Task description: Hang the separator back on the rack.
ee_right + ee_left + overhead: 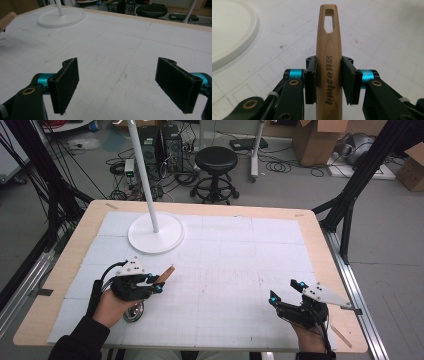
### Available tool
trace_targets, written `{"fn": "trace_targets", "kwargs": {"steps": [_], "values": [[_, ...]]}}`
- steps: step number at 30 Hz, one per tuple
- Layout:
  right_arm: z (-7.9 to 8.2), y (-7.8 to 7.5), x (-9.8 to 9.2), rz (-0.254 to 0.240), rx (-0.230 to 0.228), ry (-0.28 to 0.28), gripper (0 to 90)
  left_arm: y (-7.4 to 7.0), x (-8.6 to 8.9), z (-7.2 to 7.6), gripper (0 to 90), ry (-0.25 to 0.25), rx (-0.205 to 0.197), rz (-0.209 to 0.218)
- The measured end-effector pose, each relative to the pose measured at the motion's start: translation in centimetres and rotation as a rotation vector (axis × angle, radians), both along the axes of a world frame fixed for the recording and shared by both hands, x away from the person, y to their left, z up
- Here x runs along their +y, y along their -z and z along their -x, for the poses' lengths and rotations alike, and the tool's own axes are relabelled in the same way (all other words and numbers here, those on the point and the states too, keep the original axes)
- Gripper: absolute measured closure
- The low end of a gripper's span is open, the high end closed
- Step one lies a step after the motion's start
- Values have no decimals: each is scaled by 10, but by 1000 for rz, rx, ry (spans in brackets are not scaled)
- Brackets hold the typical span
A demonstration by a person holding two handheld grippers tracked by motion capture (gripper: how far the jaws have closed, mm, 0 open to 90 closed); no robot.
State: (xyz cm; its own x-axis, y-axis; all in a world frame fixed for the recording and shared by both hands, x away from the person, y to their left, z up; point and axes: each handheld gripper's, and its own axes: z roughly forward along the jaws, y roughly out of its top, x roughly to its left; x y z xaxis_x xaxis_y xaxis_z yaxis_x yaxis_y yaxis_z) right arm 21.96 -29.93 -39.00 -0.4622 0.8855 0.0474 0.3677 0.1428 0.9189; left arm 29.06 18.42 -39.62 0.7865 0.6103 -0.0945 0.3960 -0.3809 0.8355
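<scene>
A utensil with a wooden handle (167,273) and a shiny metal bowl (134,312) is held at the table's front left. My left gripper (156,282) is shut on the handle, and the metal end sits below the hand. In the left gripper view both pads press the sides of the handle (329,50), which has printed lettering and a slot near its tip. My left gripper (329,62) holds it above the white mat. My right gripper (286,290) rests at the front right, open. Its jaws (117,60) stand wide apart with nothing between them. The handle's tip (7,20) shows at the far left of the right gripper view.
A white stand with a round base (156,234) and a tall pole (142,170) sits at the back left of the mat. The wooden table edge (75,240) frames the mat. A black stool (216,160), cables and boxes lie beyond the table.
</scene>
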Motion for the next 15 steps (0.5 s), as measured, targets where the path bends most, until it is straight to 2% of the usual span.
{"fn": "trace_targets", "kwargs": {"steps": [1, 3, 4, 6, 8, 10, 11, 12, 13, 15], "values": [[0, 0, 0, 0, -1, -1, 176, -3, 0, 1, 671, 3, -8, 25], [0, 0, 0, 0, 0, -2, 176, -5, 1, 3, 672, 7, -15, 40], [0, 0, 0, -3, 0, -7, 176, -9, 2, 4, 672, 13, -28, 77], [0, -1, 0, -13, -1, -20, 176, -13, 3, 7, 671, 25, -40, 111], [0, -2, 1, -31, -2, -38, 177, -15, 3, 8, 671, 30, -44, 126], [0, -3, 3, -55, -11, -63, 178, -18, 2, 11, 672, 56, -54, 166], [0, -5, 4, -75, -21, -84, 178, -22, 0, 14, 671, 83, -65, 201], [0, -5, 4, -75, -21, -84, 178, -22, 0, 14, 671, 83, -65, 201], [1, -7, 8, -110, -26, -117, 178, -26, -3, 18, 671, 116, -72, 244], [1, -8, 12, -143, -17, -161, 179, -28, -5, 21, 671, 143, -78, 270]]}}
